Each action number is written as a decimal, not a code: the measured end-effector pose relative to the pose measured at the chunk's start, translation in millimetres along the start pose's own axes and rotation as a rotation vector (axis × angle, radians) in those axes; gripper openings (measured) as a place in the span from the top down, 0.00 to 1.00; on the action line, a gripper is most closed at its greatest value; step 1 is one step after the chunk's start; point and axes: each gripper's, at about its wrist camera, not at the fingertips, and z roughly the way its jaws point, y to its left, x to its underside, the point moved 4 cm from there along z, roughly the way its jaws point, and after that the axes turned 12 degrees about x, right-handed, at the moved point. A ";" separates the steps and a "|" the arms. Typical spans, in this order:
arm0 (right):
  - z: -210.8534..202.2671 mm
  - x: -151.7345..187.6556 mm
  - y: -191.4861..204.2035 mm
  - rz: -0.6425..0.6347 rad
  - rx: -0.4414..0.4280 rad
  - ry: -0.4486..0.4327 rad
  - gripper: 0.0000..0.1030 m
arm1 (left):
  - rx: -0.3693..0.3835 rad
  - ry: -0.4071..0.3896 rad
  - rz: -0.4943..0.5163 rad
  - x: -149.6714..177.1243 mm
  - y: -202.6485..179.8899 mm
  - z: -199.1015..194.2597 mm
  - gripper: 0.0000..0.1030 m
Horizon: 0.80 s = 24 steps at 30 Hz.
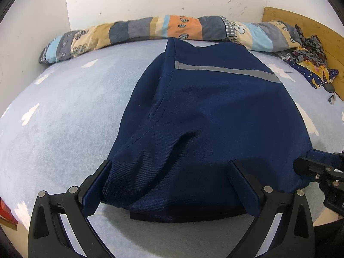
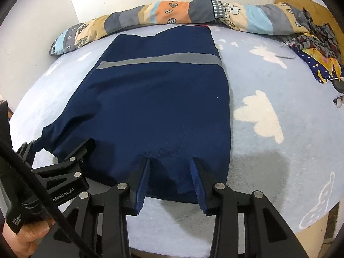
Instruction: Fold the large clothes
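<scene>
**Kid:** What are you looking at?

**Me:** I am looking at a big dark blue garment [image 2: 159, 103]. It is lying flat on a light blue blanket [image 2: 279, 86] with white clouds on it. A grey stripe [image 2: 163, 61] is running across the far part of it.

**Kid:** What is your left claw doing?

**Me:** My left claw [image 1: 172, 165] is standing wide open. The near edge of the blue cloth is lying between its two fingers. One finger [image 1: 101, 178] is sitting right at the cloth's left corner. The other one is resting on top of the cloth. It is not squeezing anything.

**Kid:** And the right one?

**Me:** My right claw [image 2: 171, 161] is only partly open. Its tips are poking down on the near edge of the cloth, and a bit of blue cloth is sitting between them. I cannot tell if the pads are pinching it.

**Kid:** What is that at the back?

**Me:** A rolled quilt [image 1: 150, 30] with many colours is lying along the white wall, touching the far end of the blue cloth. A pile of patterned clothes [image 2: 318, 49] is sitting in the far right corner.
</scene>
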 end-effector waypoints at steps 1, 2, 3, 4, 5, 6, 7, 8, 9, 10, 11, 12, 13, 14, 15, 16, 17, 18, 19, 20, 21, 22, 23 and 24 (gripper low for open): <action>-3.6 -0.1 -0.8 -0.001 0.000 -0.010 0.57 | 0.010 0.002 -0.008 -1.1 0.6 -2.5 0.00; -7.6 -0.5 -2.6 0.005 0.001 -0.022 0.53 | 0.021 -0.002 -0.015 -2.2 1.1 -6.3 0.00; -12.7 -1.1 -5.0 0.010 0.002 -0.036 0.46 | 0.035 -0.012 -0.019 -3.2 1.0 -12.8 0.00; -18.9 -1.8 -8.5 0.014 0.007 -0.055 0.42 | 0.037 -0.030 -0.016 -3.9 1.0 -20.7 0.00; -27.7 -2.9 -13.2 0.017 0.025 -0.082 0.32 | 0.036 -0.049 -0.009 -4.2 0.2 -28.6 0.00; -34.2 -3.5 -16.5 0.022 0.039 -0.104 0.26 | 0.044 -0.078 0.006 -4.2 -0.8 -41.5 0.00; -42.8 -4.2 -21.0 0.031 0.048 -0.134 0.26 | 0.052 -0.103 0.020 -3.6 -1.8 -53.6 0.00; -51.3 -4.4 -24.8 0.041 0.051 -0.160 0.25 | 0.051 -0.131 0.031 -2.2 -2.3 -67.0 0.00; -60.4 -3.6 -28.9 0.054 0.053 -0.185 0.22 | 0.050 -0.152 0.036 -1.1 -2.1 -76.6 0.00; -68.3 -1.6 -32.7 0.072 0.053 -0.206 0.20 | 0.046 -0.184 0.034 1.3 -0.7 -89.4 0.00; -74.6 0.0 -35.7 0.087 0.051 -0.223 0.16 | 0.042 -0.205 0.030 3.3 0.9 -97.9 0.00; -80.8 1.0 -37.7 0.098 0.041 -0.242 0.13 | 0.039 -0.230 0.024 5.7 2.8 -107.4 0.00; -88.8 4.2 -38.3 0.108 0.034 -0.265 0.13 | 0.030 -0.250 0.016 7.5 5.0 -115.5 0.00; -94.3 6.5 -38.1 0.112 0.040 -0.281 0.12 | 0.017 -0.250 0.011 8.4 6.5 -119.7 0.00; -98.7 8.4 -36.8 0.111 0.047 -0.297 0.10 | -0.010 -0.243 0.015 7.8 6.7 -122.8 0.00; -102.5 10.5 -34.8 0.105 0.054 -0.310 0.09 | -0.034 -0.245 0.024 7.0 5.9 -124.5 0.00; -105.3 11.7 -33.1 0.100 0.061 -0.321 0.09 | -0.066 -0.248 0.033 6.1 5.3 -125.1 0.00; -107.8 13.9 -32.1 0.098 0.065 -0.329 0.09 | -0.103 -0.252 0.035 5.0 4.5 -126.0 0.00; -109.0 15.1 -30.5 0.093 0.068 -0.335 0.09 | -0.122 -0.259 0.025 3.4 4.5 -126.7 0.00; -110.3 15.6 -29.5 0.082 0.072 -0.338 0.09 | -0.142 -0.265 0.009 2.2 4.9 -127.4 0.00; -110.3 16.0 -28.5 0.077 0.076 -0.340 0.09 | -0.167 -0.268 -0.004 0.8 5.3 -127.5 0.00; -110.4 16.3 -28.1 0.071 0.085 -0.342 0.09 | -0.182 -0.272 -0.008 -0.3 4.9 -127.8 0.00; -110.3 16.6 -27.3 0.062 0.093 -0.345 0.09 | -0.196 -0.275 -0.007 -0.9 4.6 -128.2 0.00; -109.7 16.8 -26.6 0.053 0.099 -0.347 0.09 | -0.208 -0.276 -0.003 -1.6 4.1 -128.3 0.00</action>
